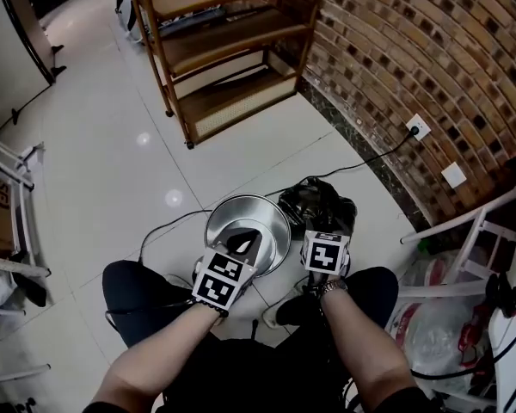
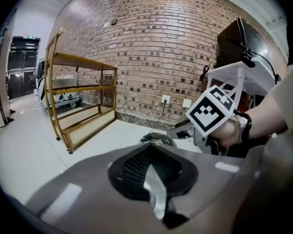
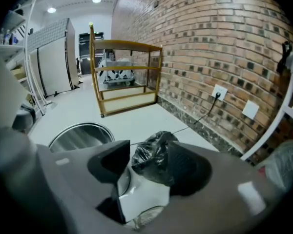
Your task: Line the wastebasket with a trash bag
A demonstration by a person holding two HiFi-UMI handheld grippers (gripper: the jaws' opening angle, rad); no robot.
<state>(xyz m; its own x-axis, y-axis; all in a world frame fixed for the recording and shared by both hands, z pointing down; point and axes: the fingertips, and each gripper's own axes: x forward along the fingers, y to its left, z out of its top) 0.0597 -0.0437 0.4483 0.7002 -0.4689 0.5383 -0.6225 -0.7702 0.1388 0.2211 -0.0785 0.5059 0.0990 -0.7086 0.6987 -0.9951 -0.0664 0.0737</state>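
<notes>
Bag job: aiming the wide-apart right gripper (image 3: 141, 167) at a loose fold of the crumpled black trash bag (image 3: 154, 159) sitting on the floor (image 1: 112, 170) just beside the shiny wastebasket (image 1: 267, 209), closing slowly, with the left gripper (image 2: 154, 172) squeezed together.

Your wastebasket (image 1: 258, 213) is bare metal, brushed inside and bright along the rim. The trash bag (image 3: 154, 160) is thin black plastic, glossy and crinkled. Under you, the floor (image 1: 112, 144) is smooth, glossy pale tile. The wall (image 1: 413, 50) is rough, matt brick. The shelf (image 1: 232, 41) is varnished wood with woven cane panels.
</notes>
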